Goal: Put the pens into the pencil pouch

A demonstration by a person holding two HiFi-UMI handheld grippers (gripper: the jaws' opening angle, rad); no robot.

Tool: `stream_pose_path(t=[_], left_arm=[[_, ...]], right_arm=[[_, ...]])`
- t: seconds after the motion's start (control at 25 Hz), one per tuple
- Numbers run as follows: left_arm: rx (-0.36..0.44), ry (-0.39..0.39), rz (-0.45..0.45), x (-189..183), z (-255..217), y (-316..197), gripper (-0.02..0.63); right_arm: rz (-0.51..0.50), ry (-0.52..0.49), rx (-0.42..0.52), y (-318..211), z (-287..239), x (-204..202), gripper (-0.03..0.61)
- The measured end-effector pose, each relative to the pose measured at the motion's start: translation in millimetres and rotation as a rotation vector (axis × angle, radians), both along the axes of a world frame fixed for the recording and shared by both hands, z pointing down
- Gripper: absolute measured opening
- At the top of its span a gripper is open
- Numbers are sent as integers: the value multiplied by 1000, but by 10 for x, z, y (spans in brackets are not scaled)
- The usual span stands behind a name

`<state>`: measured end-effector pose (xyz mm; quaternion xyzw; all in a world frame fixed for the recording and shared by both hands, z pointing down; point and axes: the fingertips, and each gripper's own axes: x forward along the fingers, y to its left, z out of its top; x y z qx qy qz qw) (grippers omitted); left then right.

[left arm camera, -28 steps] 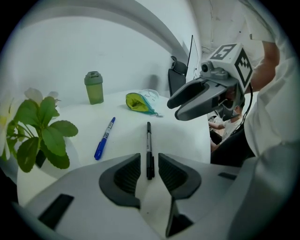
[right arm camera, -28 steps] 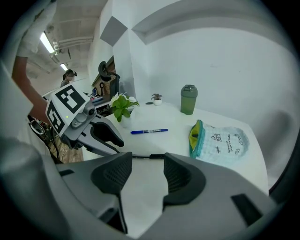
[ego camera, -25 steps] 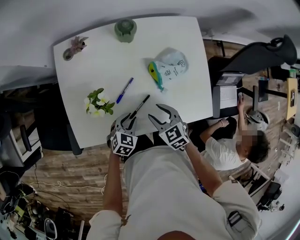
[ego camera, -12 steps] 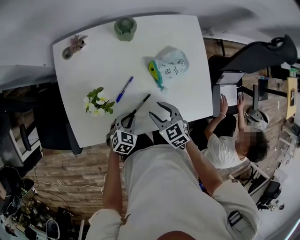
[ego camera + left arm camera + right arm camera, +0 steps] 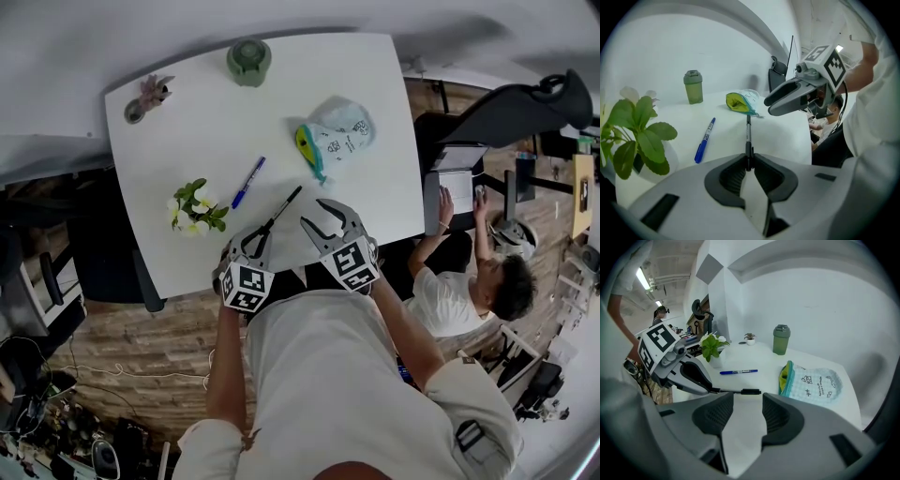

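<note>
We hold the left gripper (image 5: pixel 749 159) clamped on the near end of the black pen (image 5: pixel 283 206), whose far end points toward the pencil pouch (image 5: pixel 339 131) on the white table (image 5: pixel 187 122). The blue pen (image 5: pixel 248 181) lies apart, near the potted plant (image 5: pixel 195 206). Our right gripper (image 5: pixel 747 394) stands fairly wide, its jaws having just been closing, with only bare table between them.
</note>
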<state>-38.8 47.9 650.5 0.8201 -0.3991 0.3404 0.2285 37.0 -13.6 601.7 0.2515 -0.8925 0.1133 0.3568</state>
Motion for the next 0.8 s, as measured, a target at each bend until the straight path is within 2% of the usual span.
stream_pose_path(t=[0.44,0.8], left_arm=[[23,5,-23,-31,-173,-296,51],[15,-4,-35,-17,-221,-457,51]], right_arm=[[59,37,67,-538,-34,86,184],[103,96,78,-939,51,107,153]])
